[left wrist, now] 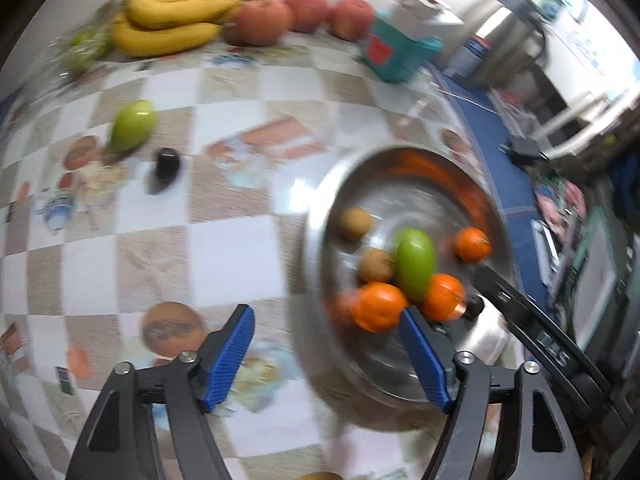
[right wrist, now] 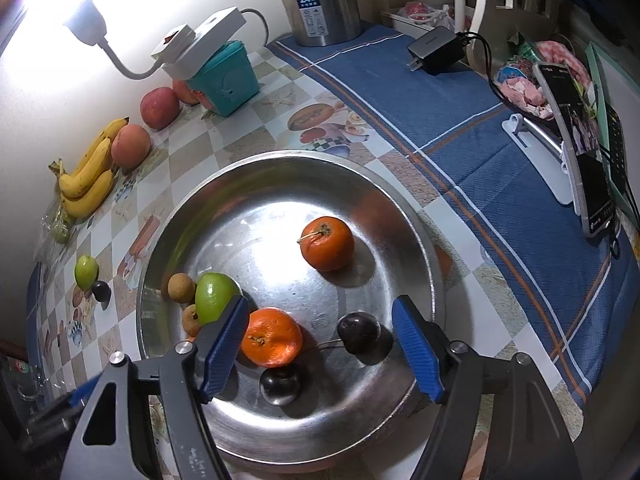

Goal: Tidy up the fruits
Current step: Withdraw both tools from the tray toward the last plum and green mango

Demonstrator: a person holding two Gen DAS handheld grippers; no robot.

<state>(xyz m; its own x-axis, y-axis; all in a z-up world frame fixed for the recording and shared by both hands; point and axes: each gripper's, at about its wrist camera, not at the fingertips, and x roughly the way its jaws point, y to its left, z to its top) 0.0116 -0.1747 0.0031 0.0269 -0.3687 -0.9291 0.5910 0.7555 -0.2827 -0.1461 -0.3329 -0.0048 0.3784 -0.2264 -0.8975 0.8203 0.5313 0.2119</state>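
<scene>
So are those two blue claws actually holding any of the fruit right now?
No. The left gripper and the right gripper both stand open over the metal bowl, with no fruit pinched between the pads.

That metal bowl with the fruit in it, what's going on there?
A person is sorting fruit into the bowl with two handheld grippers. It already holds oranges, a green fruit, small brown fruits and dark plums. The right gripper hangs open over it and the left gripper is open beside it, both empty. Another green fruit and plum wait on the table.
</scene>
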